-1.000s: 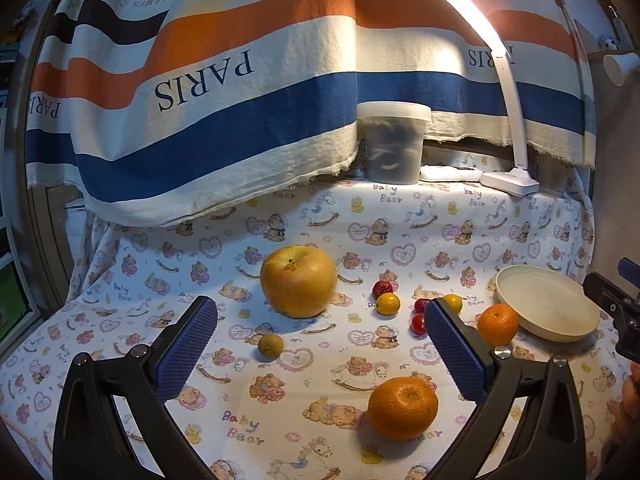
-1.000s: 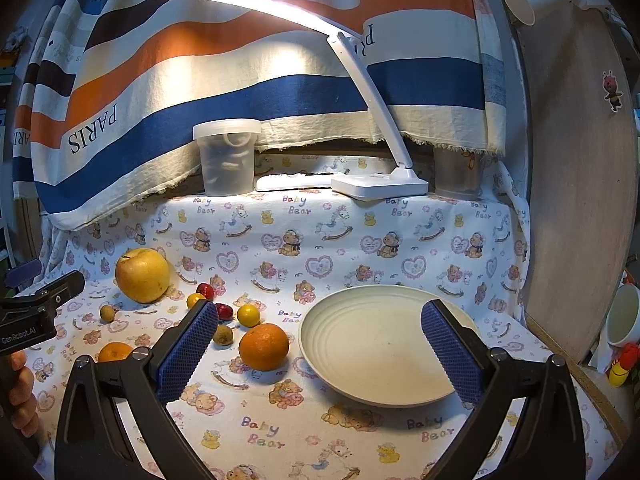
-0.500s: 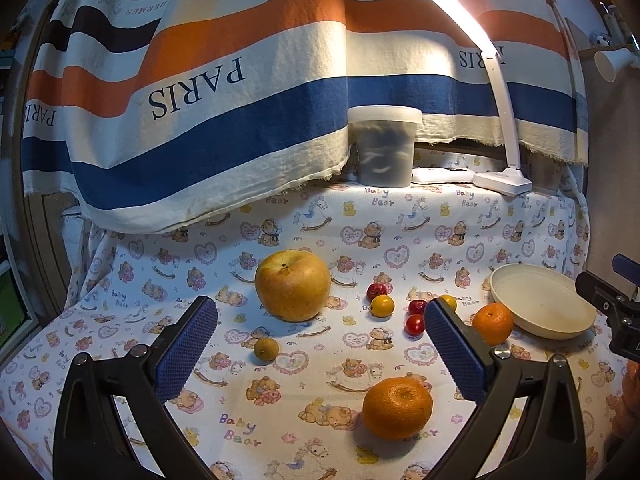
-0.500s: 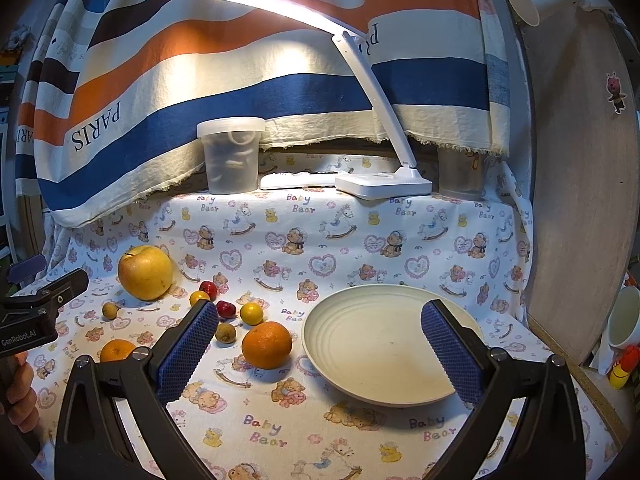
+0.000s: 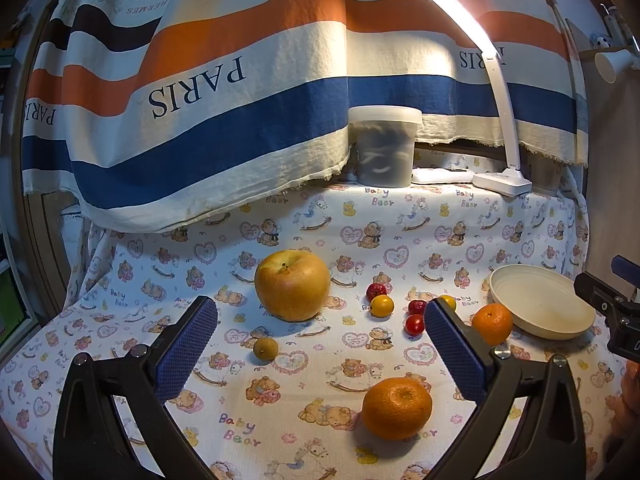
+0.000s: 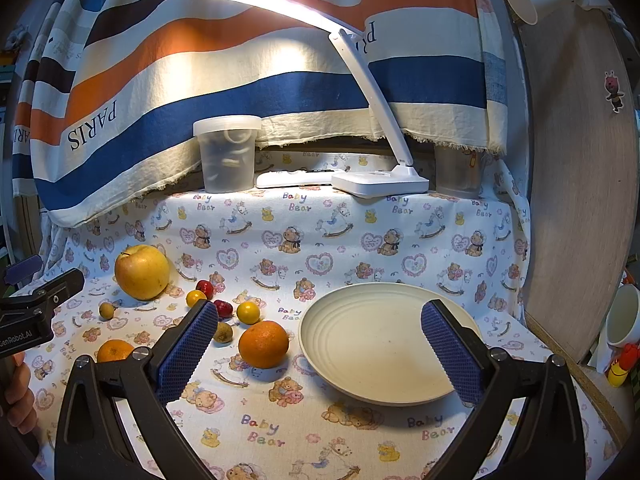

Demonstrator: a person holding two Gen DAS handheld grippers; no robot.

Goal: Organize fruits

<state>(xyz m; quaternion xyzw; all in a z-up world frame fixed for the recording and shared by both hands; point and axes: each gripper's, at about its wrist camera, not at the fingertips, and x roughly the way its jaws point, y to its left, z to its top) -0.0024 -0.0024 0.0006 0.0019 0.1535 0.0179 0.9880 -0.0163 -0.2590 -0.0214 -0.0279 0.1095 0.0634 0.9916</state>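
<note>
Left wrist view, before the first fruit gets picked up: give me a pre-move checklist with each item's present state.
1. Left gripper jaws open and holding nothing: ok.
2. Right gripper jaws open and holding nothing: ok.
3. Plate free of fruit, ready to receive: ok.
4. Near orange lies apart from other fruit, with room for the jaws around it: ok.
5. Small fruits sit close together between the apple and the far orange, so grabbing one may nudge another: not ok.
6. Whether the left jaws open wide enough for the apple: cannot tell.
</note>
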